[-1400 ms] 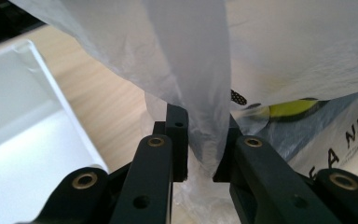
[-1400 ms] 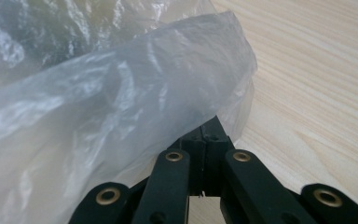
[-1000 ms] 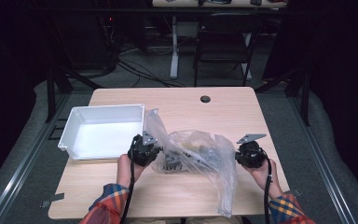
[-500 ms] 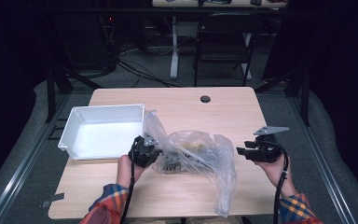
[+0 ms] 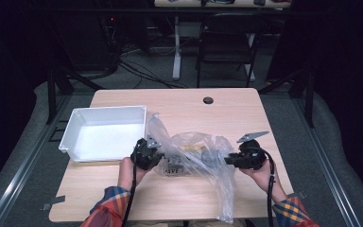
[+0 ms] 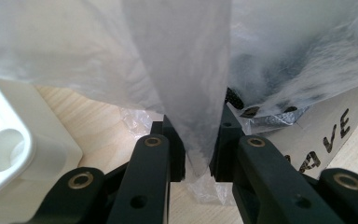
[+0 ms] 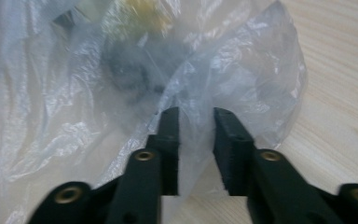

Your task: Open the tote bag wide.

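Observation:
A clear plastic bag [image 5: 196, 150] lies crumpled on the wooden table between my two grippers. Inside it are a dark object [image 7: 130, 65], something yellowish and a card with printed letters [image 6: 335, 135]. My left gripper [image 5: 158, 155] is at the bag's left end, and in the left gripper view [image 6: 198, 135] it is shut on a bunched fold of the film [image 6: 191, 93]. My right gripper [image 5: 227, 160] is at the bag's right end. Its jaws [image 7: 196, 126] have just been closing; a gap still shows, with loose film in it.
A white tray [image 5: 104, 109] stands left of the bag, its corner [image 6: 9, 149] close to my left gripper. A round grommet [image 5: 208, 100] sits near the table's far edge. A chair [image 5: 227, 42] and cables stand beyond the table. Bare wood lies right of the bag [image 7: 345, 93].
My right gripper let go of the bag, swung out to the right and came back left to the bag's right end. The bag's right side has shifted. The left gripper has kept still.

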`<state>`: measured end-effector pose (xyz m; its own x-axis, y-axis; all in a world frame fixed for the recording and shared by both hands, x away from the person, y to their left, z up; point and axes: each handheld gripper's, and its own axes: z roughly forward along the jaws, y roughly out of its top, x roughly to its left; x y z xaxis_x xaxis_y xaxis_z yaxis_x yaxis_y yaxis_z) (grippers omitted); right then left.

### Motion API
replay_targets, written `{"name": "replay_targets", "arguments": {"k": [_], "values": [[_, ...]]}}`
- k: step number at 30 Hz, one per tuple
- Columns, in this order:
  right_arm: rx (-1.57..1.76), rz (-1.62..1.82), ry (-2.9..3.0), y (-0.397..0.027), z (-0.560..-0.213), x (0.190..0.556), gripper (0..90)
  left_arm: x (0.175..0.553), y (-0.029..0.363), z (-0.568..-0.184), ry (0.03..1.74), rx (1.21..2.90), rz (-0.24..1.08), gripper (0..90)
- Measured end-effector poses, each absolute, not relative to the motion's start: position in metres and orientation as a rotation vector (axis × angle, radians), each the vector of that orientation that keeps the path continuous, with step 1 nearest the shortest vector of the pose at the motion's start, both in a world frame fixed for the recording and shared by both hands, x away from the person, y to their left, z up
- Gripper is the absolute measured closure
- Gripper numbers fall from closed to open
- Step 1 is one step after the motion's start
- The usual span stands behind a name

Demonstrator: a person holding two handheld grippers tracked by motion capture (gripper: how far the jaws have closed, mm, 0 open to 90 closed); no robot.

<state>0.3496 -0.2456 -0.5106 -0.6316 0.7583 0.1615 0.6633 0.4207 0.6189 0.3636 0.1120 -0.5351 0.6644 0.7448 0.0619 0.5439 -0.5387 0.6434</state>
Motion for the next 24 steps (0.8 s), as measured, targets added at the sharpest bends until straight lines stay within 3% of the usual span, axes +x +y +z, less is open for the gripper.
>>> {"name": "replay_targets", "arguments": {"k": [5,24], "values": [[1.259,0.949,2.506,-0.244,-0.517,0.35,89.1,0.364,0.113,-0.535,0.985,2.292,0.442,79.9],[1.225,0.707,2.384,-0.254,-0.531,0.355,90.0,0.364,0.129,-0.53,1.0,2.313,0.448,82.3]]}}
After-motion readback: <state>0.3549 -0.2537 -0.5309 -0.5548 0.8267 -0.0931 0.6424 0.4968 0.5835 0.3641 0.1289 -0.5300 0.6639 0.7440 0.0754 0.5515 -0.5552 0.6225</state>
